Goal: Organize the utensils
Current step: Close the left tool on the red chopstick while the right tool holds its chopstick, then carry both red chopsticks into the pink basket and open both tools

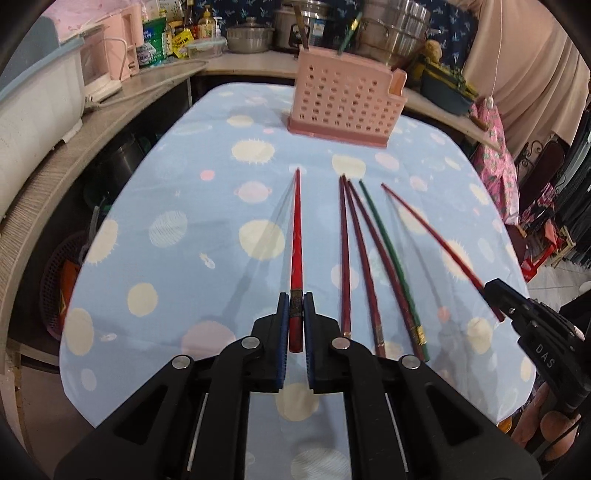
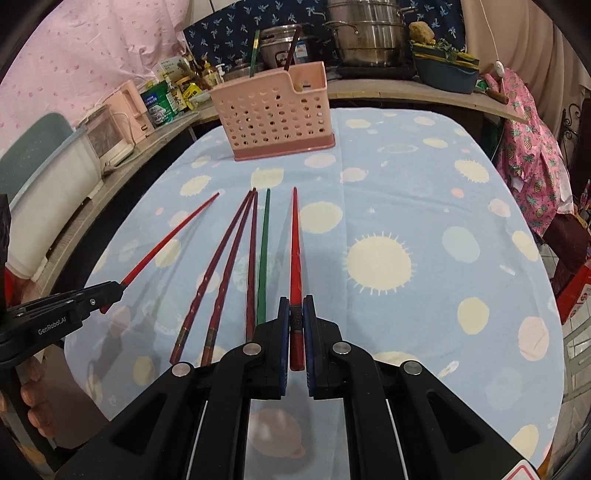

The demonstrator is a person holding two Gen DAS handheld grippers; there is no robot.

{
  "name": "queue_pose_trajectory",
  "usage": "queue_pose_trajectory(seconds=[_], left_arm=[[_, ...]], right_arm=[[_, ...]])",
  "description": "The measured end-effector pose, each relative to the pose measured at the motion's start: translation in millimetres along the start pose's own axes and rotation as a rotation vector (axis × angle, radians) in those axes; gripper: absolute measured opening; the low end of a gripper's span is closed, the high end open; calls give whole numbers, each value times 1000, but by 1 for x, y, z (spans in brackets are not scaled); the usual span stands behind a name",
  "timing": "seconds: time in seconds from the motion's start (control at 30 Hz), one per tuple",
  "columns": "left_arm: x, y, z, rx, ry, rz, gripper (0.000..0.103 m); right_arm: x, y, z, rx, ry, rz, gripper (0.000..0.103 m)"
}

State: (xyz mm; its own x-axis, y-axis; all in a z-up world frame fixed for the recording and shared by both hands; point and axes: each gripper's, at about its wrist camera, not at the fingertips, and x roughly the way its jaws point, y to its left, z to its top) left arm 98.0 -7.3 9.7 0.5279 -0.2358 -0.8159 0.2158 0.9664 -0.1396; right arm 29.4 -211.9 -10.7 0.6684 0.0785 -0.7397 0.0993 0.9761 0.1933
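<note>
My left gripper (image 1: 295, 306) is clamped on a red chopstick (image 1: 295, 240), pads pinching it near the butt end; its tip points to 12 o'clock, toward the pink utensil holder (image 1: 345, 98). From the right wrist view the same left gripper (image 2: 110, 291) shows at 9 o'clock, the stick angling up to 1 o'clock.

My right gripper (image 2: 295, 314) is likewise closed on a second red chopstick (image 2: 294, 243), held near its butt, tip toward 12 o'clock. In the left wrist view this right gripper (image 1: 496, 295) sits at 3 o'clock with its stick (image 1: 428, 229) slanting to 11 o'clock.

Between the two held sticks, lying on the blue planet-print tablecloth (image 1: 184, 184): three dark red chopsticks (image 1: 345, 251) and one green chopstick (image 1: 388, 240), laid near each other, tips fanned toward 12 o'clock. The dark red ones converge at their tips.

Holder stands upright at the far end of the table, at 12 o'clock. A green stick (image 2: 254, 51) and a dark stick (image 2: 291, 48) stand in it. Behind it: steel pots (image 2: 365, 33) on the counter.
</note>
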Motion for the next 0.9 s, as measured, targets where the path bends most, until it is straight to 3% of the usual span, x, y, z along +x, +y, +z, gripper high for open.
queue_pose_trajectory(seconds=[0.23, 0.37, 0.43, 0.5, 0.77, 0.9], left_arm=[[-33, 2, 34, -23, -95, -23, 7], [-40, 0, 41, -16, -127, -16, 7], [-38, 1, 40, -22, -117, -19, 7], [-35, 1, 38, -25, -103, -19, 7], [-31, -4, 28, -15, -76, -27, 7], [-32, -5, 27, -14, -75, -27, 7]], right_arm=[[-35, -8, 45, 10, -132, -2, 7], [-32, -16, 55, 19, -131, -4, 8], [-23, -20, 49, 16, -95, -8, 17], [-8, -26, 36, 27, -43, -9, 33], [37, -31, -12, 29, 112, -28, 31], [46, -29, -22, 22, 139, -34, 19]])
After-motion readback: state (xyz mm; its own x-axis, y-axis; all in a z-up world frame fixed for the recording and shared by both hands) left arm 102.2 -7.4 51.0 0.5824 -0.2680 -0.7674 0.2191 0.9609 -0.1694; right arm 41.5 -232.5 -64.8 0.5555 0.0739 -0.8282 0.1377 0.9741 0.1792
